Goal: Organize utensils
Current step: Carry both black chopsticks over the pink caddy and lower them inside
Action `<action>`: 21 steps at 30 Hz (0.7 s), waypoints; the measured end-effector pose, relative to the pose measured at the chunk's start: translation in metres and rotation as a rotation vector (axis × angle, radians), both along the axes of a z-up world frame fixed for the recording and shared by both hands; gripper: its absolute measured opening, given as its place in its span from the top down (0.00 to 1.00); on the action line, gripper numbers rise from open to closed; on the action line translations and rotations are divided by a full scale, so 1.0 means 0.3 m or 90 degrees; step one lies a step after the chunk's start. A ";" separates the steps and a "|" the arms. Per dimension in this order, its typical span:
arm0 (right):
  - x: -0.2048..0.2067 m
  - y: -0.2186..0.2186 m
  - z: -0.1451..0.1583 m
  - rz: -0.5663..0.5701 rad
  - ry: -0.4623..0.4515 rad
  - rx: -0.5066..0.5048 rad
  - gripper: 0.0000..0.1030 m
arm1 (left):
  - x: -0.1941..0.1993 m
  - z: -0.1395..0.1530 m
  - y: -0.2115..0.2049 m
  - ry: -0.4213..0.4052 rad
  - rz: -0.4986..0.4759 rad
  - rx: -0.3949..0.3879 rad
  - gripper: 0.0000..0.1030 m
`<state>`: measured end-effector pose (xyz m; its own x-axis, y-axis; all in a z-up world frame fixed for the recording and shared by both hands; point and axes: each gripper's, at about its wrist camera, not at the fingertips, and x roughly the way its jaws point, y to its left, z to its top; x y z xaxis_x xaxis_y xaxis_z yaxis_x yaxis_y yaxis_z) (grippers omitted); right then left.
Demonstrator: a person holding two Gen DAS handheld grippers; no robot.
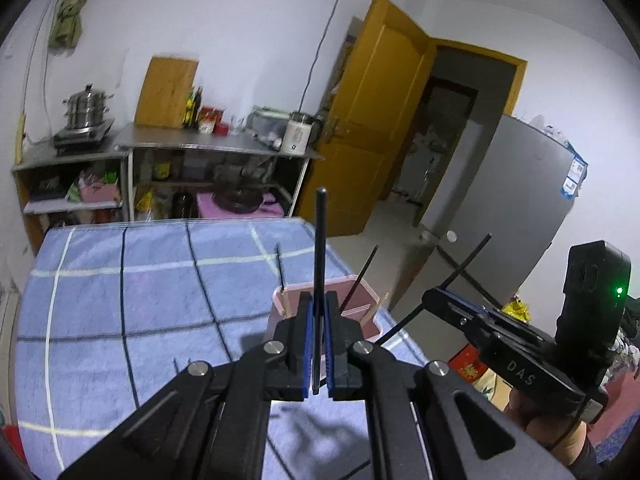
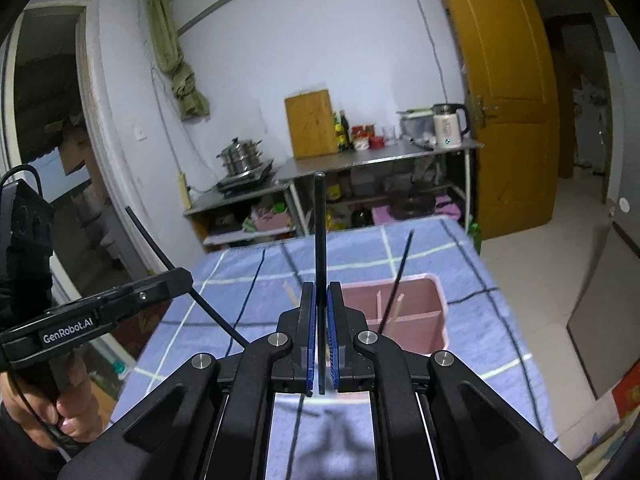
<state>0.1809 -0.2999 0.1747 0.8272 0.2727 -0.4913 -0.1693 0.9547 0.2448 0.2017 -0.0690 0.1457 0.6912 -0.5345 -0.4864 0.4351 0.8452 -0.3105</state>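
Observation:
My left gripper (image 1: 319,300) is shut on a black chopstick (image 1: 320,248) that stands upright between the blue pads, above the near side of a pink divided holder (image 1: 362,294). My right gripper (image 2: 321,292) is shut on another black chopstick (image 2: 319,232), also upright, just left of the pink holder (image 2: 432,292). The holder stands on the blue checked cloth (image 2: 360,248) and holds a black chopstick (image 2: 400,276) and pale wooden ones (image 2: 396,310). The right gripper also shows in the left wrist view (image 1: 434,294), its chopstick (image 1: 466,264) slanting. The left gripper shows in the right wrist view (image 2: 182,276).
The table with the blue checked cloth (image 1: 120,288) ends just right of the holder. Behind it stand metal shelves (image 1: 216,146) with a steamer pot (image 1: 86,106), a cutting board, bottles and a kettle (image 2: 446,126). A yellow door (image 1: 376,120) and a grey fridge (image 1: 508,208) are at the right.

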 end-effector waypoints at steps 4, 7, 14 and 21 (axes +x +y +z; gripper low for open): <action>0.023 -0.035 0.039 -0.016 -0.018 0.002 0.95 | 0.043 0.040 -0.021 -0.017 -0.002 -0.008 0.95; 0.044 -0.055 0.057 -0.027 -0.029 0.001 0.95 | 0.076 0.045 -0.042 -0.025 0.002 -0.009 0.95; 0.113 -0.063 -0.002 -0.033 -0.013 -0.007 0.95 | 0.133 -0.024 -0.086 -0.011 0.003 0.005 0.95; 0.157 -0.056 -0.085 -0.032 0.009 -0.007 0.95 | 0.177 -0.107 -0.128 -0.001 0.005 0.031 0.95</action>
